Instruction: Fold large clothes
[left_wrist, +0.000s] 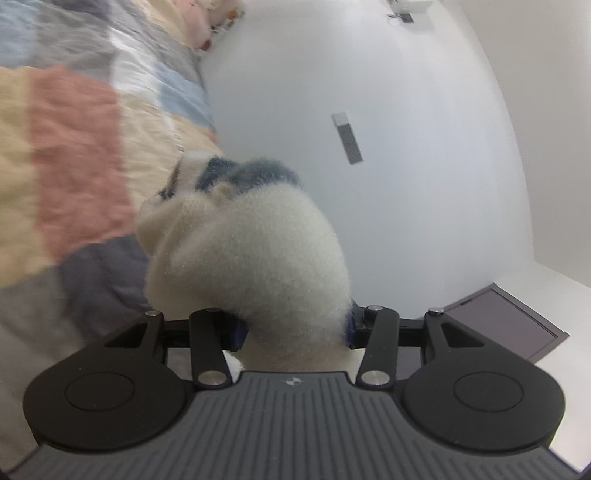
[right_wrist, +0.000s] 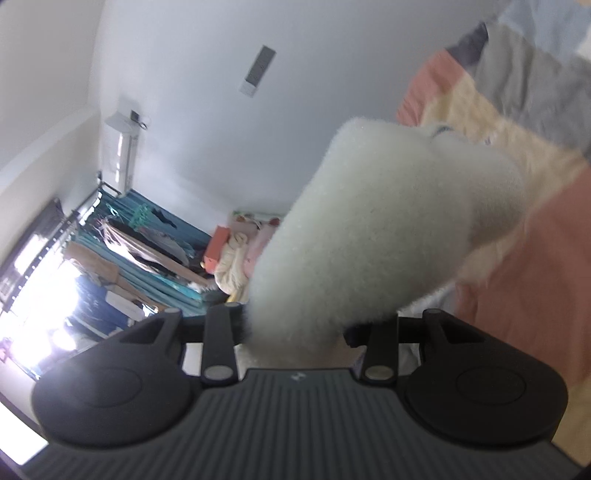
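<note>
A fluffy cream-white garment with a blue patch bulges out of my left gripper, which is shut on it; the fabric hides the fingertips. In the right wrist view the same fluffy white garment fills the space between the fingers of my right gripper, which is shut on it too. Both grippers hold the garment lifted above the patchwork bed cover, which also shows in the right wrist view.
A white wall or ceiling with a grey panel lies behind. A dark laptop-like object is at lower right in the left view. A clothes rack, piled bedding and a bright window are at left in the right view.
</note>
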